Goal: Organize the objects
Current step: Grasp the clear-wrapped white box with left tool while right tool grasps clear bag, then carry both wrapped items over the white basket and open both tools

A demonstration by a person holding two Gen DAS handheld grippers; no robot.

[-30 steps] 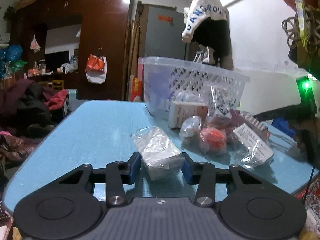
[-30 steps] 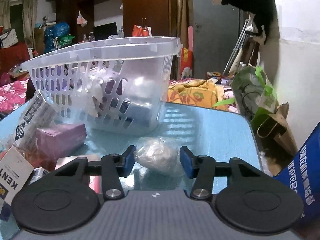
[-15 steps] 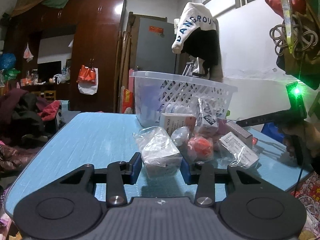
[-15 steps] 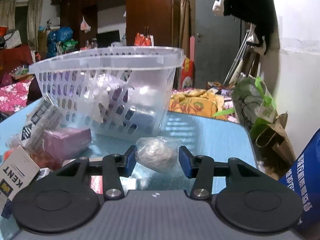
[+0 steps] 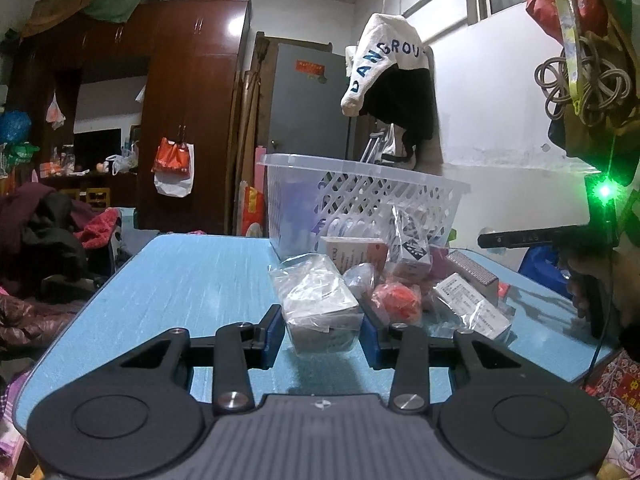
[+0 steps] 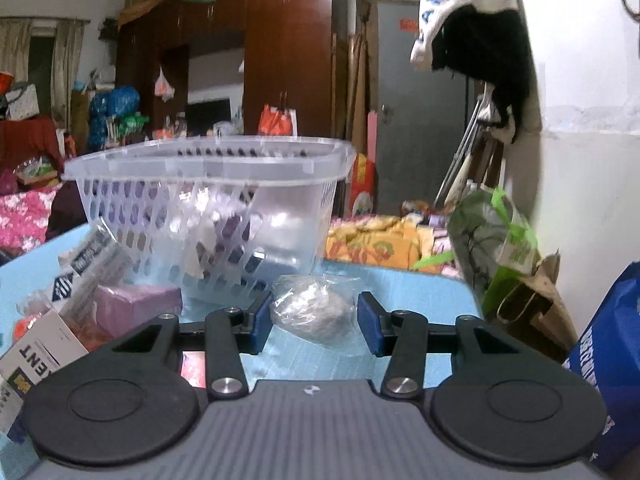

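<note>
My left gripper point(image 5: 322, 330) is shut on a box wrapped in clear plastic point(image 5: 318, 302) and holds it just above the blue table point(image 5: 192, 280). My right gripper point(image 6: 314, 322) is shut on a round grey lump in clear plastic point(image 6: 316, 312), lifted off the table point(image 6: 400, 284). A clear perforated basket point(image 5: 360, 196) stands behind the pile; it also shows in the right wrist view point(image 6: 208, 208) with items inside.
A pile of wrapped packets lies by the basket: an orange ball point(image 5: 398, 300), white boxes point(image 5: 472, 308), a purple box point(image 6: 136, 306), a KENT box point(image 6: 36, 356). The other gripper point(image 5: 560, 236) shows at right. A green bag point(image 6: 492, 240) stands past the table edge.
Both grippers have risen with their packets, which now hang clear of the table. The basket and pile sit lower in both views.
</note>
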